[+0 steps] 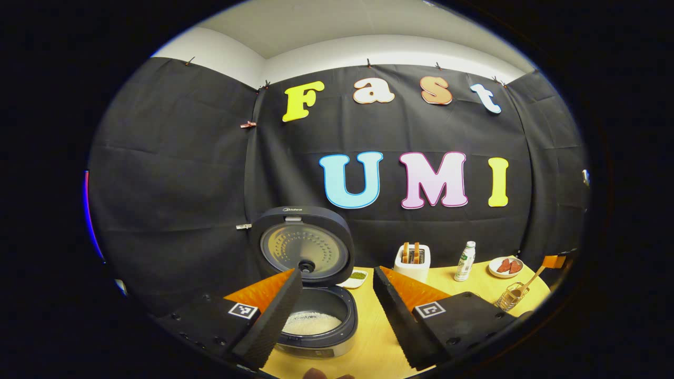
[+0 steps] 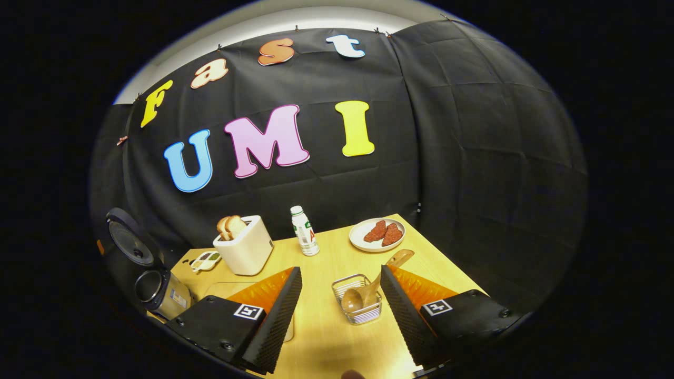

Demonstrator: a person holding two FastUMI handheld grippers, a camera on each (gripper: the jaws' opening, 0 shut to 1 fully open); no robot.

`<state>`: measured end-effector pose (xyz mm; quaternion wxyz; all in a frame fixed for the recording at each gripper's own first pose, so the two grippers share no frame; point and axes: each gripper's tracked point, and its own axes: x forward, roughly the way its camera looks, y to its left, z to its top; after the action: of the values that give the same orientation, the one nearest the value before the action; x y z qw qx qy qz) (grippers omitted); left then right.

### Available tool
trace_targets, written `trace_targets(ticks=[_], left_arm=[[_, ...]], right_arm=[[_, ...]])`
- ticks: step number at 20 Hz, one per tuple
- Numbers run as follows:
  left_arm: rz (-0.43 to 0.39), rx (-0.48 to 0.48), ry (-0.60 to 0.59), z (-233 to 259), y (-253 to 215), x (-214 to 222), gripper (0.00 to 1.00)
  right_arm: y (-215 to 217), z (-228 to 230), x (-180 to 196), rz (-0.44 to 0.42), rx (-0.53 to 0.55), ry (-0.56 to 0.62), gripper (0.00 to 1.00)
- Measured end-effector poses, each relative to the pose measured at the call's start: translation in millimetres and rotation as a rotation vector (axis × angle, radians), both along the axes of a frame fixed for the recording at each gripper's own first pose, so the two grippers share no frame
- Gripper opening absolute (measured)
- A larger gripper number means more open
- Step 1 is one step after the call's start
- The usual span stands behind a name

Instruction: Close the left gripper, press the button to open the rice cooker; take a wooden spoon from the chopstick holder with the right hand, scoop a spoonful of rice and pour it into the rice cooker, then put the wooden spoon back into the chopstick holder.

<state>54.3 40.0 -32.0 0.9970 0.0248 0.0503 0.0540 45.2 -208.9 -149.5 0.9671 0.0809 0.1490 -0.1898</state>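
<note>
The rice cooker [image 1: 316, 337] stands open on the wooden table, its lid [image 1: 305, 247] upright and white rice [image 1: 311, 322] in the pot. My left gripper [image 1: 338, 273] hovers open just in front of it, the left finger overlapping the pot's rim in the view. Over at the right, the wire chopstick holder [image 1: 508, 299] has the wooden spoon [image 1: 531, 280] leaning out of it. In the right gripper view the same holder [image 2: 360, 308] with the spoon [image 2: 368, 292] lies between the open fingers of my right gripper [image 2: 341, 269], a little ahead of them. Nothing is held.
At the back of the table stand a white toaster [image 2: 243, 247] with bread, a small bottle [image 2: 304, 230] and a plate [image 2: 363, 238] with red slices. A small dish [image 2: 206, 259] sits near the cooker [image 2: 158, 287]. A pale shallow tray [image 2: 224, 288] lies behind my right gripper's left finger.
</note>
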Motion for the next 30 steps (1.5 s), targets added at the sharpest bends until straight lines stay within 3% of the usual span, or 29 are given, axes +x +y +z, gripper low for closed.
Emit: trace_targets(ticks=[3, 9, 14, 18, 19, 20, 23, 26, 30], left_arm=[[0.013, 0.004, 0.02, 0.3, -13.2, -8.4, 0.93], [0.042, 0.023, 0.052, 0.3, -34.1, -28.8, 0.93], [0.056, 0.024, 0.081, -5.3, -45.8, -38.9, 0.93], [0.054, 0.05, 0.074, -4.8, -50.6, -44.0, 0.93], [0.053, 0.045, 0.08, -6.3, -50.7, -44.0, 0.93], [0.055, 0.035, 0.082, -8.3, -49.7, -44.1, 0.93], [0.065, 0.007, 0.086, -9.6, -44.6, -43.2, 0.93], [0.066, 0.002, 0.08, -10.7, -39.4, -44.4, 0.93], [0.064, -0.009, 0.065, -7.2, -31.5, -47.6, 0.93]], right_arm=[[-27.3, -25.4, 15.4, -0.007, 0.029, 0.028, 0.94], [-60.8, -76.0, 38.1, -0.059, 0.196, 0.058, 0.92], [-73.2, -92.4, 64.0, -0.04, 0.202, 0.074, 0.84], [-76.9, -106.6, 68.4, -0.033, 0.195, 0.122, 0.45], [-75.3, -103.3, 65.6, -0.037, 0.204, 0.122, 0.25], [-74.9, -100.8, 63.3, -0.036, 0.214, 0.121, 0.28], [-64.0, -97.1, 67.1, -0.007, 0.21, 0.118, 0.21], [-48.3, -87.9, 67.0, 0.045, 0.162, 0.117, 0.13], [-37.3, -47.5, 63.0, 0.05, 0.082, 0.053, 0.11]])
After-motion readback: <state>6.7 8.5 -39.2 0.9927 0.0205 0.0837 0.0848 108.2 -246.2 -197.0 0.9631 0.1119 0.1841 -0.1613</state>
